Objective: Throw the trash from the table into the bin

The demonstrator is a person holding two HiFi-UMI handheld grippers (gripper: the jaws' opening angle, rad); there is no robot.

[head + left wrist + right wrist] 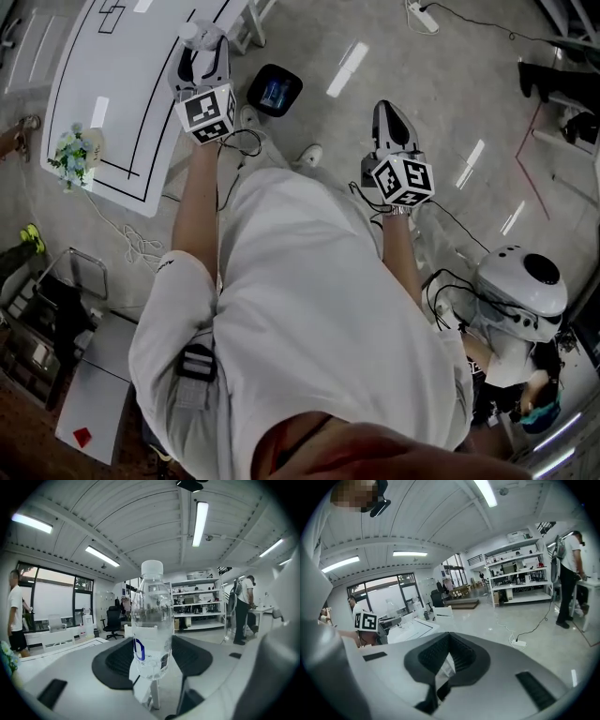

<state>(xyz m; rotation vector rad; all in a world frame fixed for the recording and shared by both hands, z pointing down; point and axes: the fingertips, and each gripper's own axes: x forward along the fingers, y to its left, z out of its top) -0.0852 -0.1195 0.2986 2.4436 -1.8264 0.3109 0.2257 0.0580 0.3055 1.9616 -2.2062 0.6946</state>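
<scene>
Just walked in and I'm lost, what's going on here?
A person stands by a white table, with a black bin on the floor just ahead. The left tool is clamped on a clear plastic bottle with a white cap. The right tool is shut on a thin white scrap, perhaps paper. Neither piece is in the bin yet.

A bright, open workshop under a white ribbed ceiling.
Long ceiling lights (199, 523) run overhead; dark-framed windows (51, 599) fill the left wall, with a black office chair (111, 620) nearby and white shelving (197, 604) at the back. The glossy grey floor (422, 56) reflects the lights, a white table (122, 75) sits upper left, and a power strip (519, 643) lies at right.
</scene>
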